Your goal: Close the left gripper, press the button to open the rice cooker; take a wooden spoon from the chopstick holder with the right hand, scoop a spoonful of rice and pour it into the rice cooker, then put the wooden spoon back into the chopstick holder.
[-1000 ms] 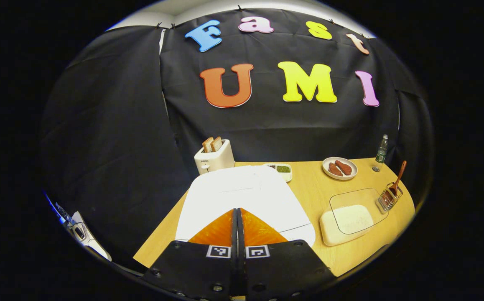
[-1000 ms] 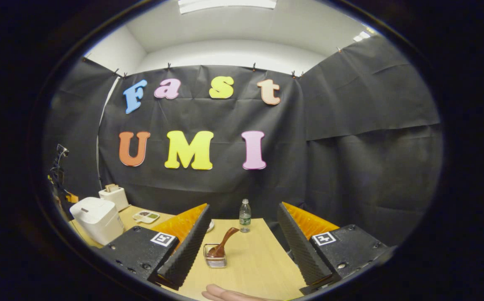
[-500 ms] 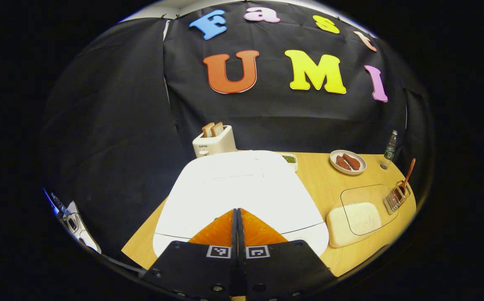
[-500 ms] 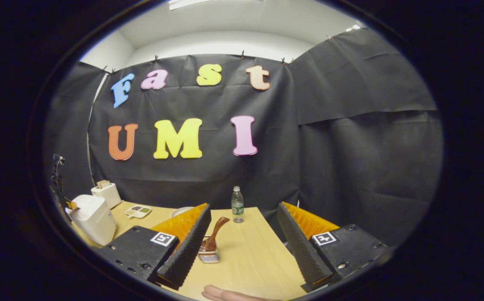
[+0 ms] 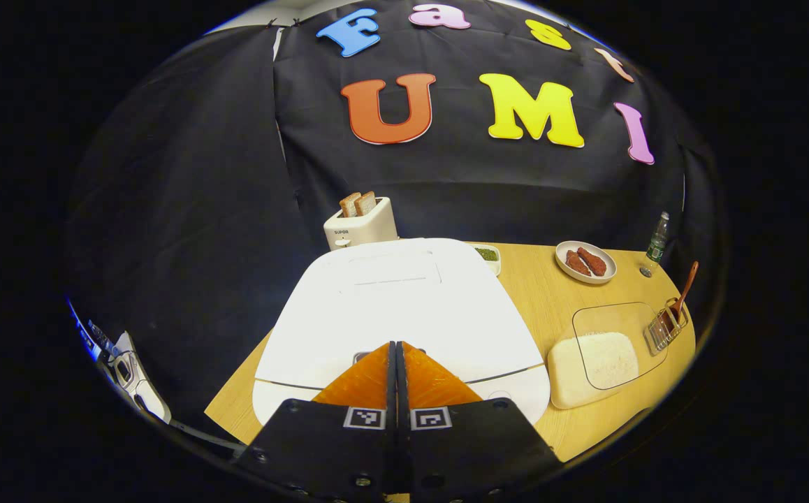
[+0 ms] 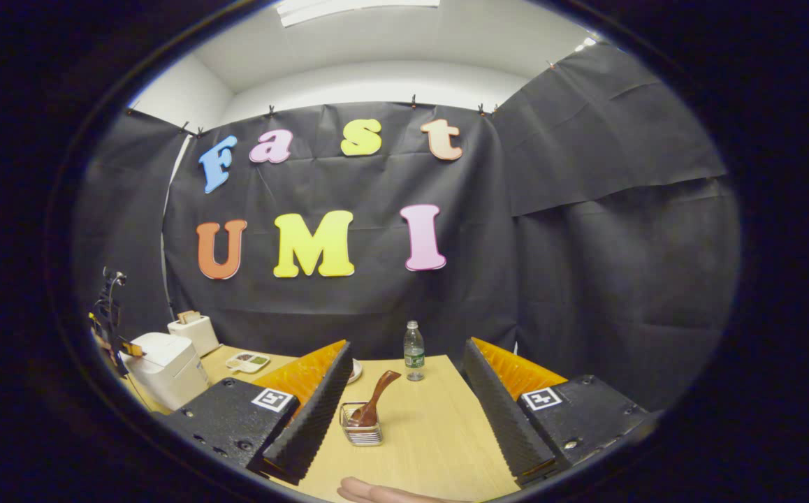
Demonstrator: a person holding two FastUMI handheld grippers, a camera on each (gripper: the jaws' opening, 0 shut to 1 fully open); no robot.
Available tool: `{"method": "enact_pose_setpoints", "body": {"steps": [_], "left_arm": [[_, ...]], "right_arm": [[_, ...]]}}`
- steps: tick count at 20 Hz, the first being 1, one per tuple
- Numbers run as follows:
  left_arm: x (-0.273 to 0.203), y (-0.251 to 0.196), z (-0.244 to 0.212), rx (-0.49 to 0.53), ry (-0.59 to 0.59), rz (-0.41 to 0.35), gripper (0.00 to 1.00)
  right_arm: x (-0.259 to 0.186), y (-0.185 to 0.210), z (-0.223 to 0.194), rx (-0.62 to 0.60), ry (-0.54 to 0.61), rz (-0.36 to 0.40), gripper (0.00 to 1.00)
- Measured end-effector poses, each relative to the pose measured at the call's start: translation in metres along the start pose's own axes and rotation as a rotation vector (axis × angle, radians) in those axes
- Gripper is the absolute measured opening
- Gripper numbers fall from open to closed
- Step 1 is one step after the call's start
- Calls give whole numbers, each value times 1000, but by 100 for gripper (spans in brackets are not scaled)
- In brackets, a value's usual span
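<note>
The closed left tool has come down onto the rice cooker lid's front edge

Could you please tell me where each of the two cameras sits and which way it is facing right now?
Left gripper view: rides the left gripper, shut, low over the rice cooker, facing its lid and the table beyond.
Right gripper view: rides the right gripper, open, facing the spoon in the holder; a fingertip shows at the bottom.
Shared: rice cooker, toaster, bottle, spoon, holder.
</note>
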State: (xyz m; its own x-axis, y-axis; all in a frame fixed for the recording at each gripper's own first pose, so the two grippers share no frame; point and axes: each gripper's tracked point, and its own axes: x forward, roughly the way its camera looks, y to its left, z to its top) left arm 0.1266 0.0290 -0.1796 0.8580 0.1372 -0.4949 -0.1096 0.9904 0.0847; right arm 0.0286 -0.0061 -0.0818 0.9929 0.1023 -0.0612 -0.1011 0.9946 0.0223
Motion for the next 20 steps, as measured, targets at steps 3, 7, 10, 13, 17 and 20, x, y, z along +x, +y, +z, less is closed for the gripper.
{"method": "enact_pose_setpoints", "body": {"steps": [3,7,10,13,17,20], "left_arm": [[-16,4,25,-57,-92,38,0],[-51,-6,53,-66,-170,40,0],[-81,-17,61,-62,-218,16,0],[-110,-36,67,-40,-271,-30,13],[-146,-49,82,-24,-376,-77,27],[-160,-58,80,-28,-412,-120,66]], "right_arm": [[4,-3,-9,-17,22,-14,100],[8,8,-11,-10,16,5,100],[20,13,-18,-22,24,8,100],[38,18,-26,-27,36,0,100],[63,30,-54,-25,116,4,100],[82,42,-74,-21,152,29,100]]}}
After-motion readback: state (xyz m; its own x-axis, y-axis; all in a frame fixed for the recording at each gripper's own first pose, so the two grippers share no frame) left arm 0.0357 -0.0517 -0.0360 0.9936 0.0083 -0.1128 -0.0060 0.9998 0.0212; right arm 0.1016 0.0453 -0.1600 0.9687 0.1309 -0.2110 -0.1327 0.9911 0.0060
